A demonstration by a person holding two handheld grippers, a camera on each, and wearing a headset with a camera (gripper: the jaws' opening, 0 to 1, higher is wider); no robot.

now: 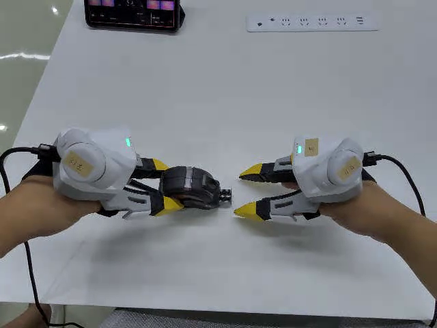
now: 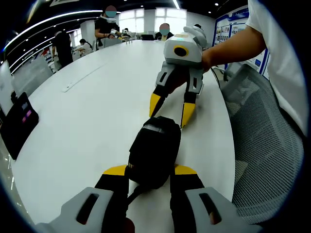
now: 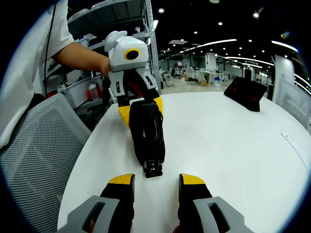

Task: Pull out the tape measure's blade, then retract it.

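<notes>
A black tape measure point(image 1: 192, 188) lies on the white table point(image 1: 225, 96), its blade hook point(image 1: 226, 196) pointing right with the blade wound in. My left gripper point(image 1: 162, 186) is shut on the tape measure's body point(image 2: 154, 150). My right gripper point(image 1: 245, 194) stands open just right of the hook, its yellow fingertips point(image 1: 247, 210) apart and nothing between them. In the right gripper view the tape measure point(image 3: 146, 132) lies straight ahead of my right gripper point(image 3: 157, 180), hook point(image 3: 152, 168) nearest. The left gripper view has the right gripper point(image 2: 169, 109) facing the case.
A white power strip point(image 1: 311, 22) lies at the far right of the table and a dark device with a lit screen point(image 1: 134, 11) at the far left. A mesh chair point(image 2: 262, 141) stands by the table edge. People sit at the table's far end point(image 2: 111, 22).
</notes>
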